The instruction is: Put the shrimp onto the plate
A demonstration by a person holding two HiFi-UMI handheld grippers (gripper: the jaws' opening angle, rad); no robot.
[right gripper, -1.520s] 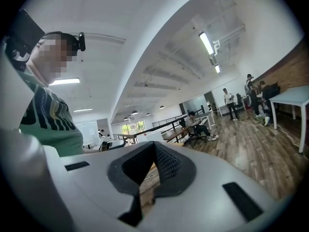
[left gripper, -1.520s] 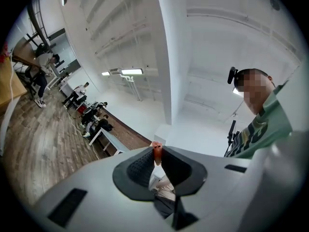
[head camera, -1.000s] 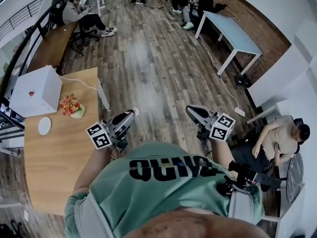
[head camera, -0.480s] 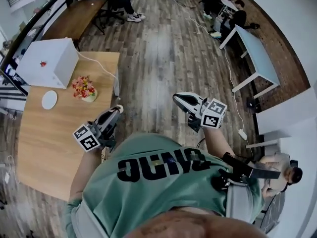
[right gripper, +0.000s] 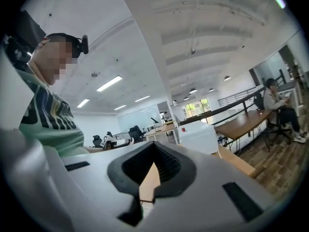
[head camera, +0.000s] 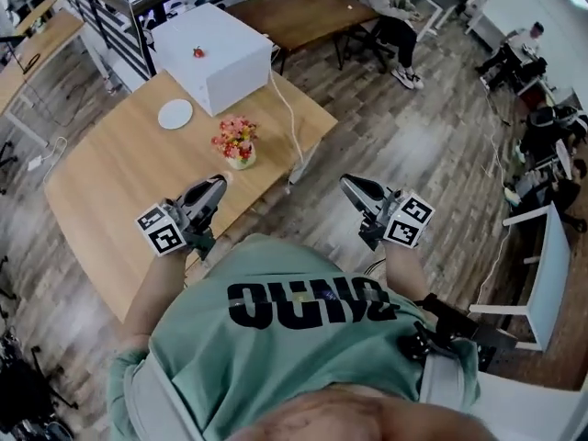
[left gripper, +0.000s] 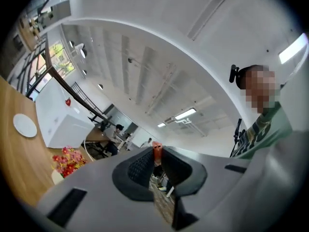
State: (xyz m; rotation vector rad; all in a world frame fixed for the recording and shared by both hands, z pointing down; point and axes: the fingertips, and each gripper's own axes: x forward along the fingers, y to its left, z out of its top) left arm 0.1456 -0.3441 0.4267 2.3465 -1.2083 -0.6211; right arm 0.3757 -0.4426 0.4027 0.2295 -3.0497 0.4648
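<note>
- Across the upper left of the head view lies the wooden bench [head camera: 110, 191]. It carries a white box [head camera: 216, 49], a pot of flowers [head camera: 236, 143] and, just beside the box, the white plate [head camera: 175, 114].
- Off the bench's near corner stands the person in the green shirt, both grippers held up in front of the chest. That looks like a carrying posture to me, not a placing one.
- Left gripper [head camera: 214, 187] hangs over the bench's near edge, clamped on the shrimp and aimed toward the flowers and plate, well apart from the plate.
- Right gripper [head camera: 351, 186] sits out over the floor, jaws together with nothing between them, likely just kept out of the way.
- Shrimp [left gripper: 157, 151] is a small orange-red piece pinched at the jaw tips. Its long axis runs along the jaws and one end pokes out past them. Head or tail, too small to tell.
</note>
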